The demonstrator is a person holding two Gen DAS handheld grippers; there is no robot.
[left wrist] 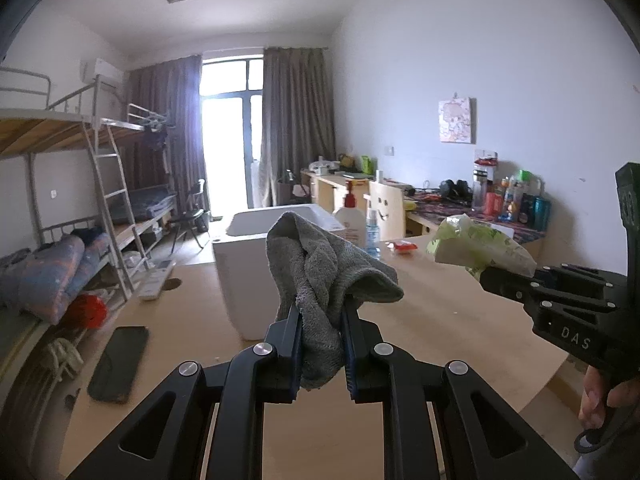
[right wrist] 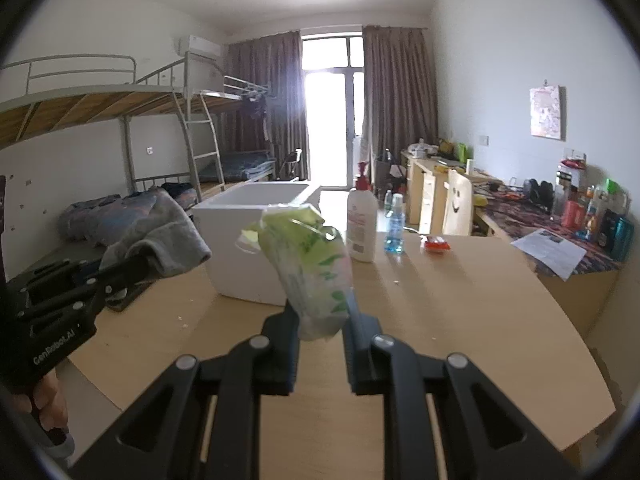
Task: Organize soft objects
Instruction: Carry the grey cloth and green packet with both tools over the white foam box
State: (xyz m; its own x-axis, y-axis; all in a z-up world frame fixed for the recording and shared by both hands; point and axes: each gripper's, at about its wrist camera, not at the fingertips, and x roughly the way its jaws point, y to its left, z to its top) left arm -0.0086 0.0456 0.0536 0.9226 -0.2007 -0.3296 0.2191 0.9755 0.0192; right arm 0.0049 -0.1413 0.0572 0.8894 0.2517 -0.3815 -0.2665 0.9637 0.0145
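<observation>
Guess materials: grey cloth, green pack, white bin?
Grey cloth: terry-like fabric, matte, looped nap, limp folds. Green pack: thin plastic film, glossy, crinkled with highlights; probably tissues. White bin: smooth, matte, rigid walls; plastic or coated board, can't tell.

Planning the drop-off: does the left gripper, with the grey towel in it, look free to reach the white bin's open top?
Probably yes. The left gripper holds the grey towel clear above the table, the white bin stands just ahead with its top open, and nothing lies between them.
</observation>
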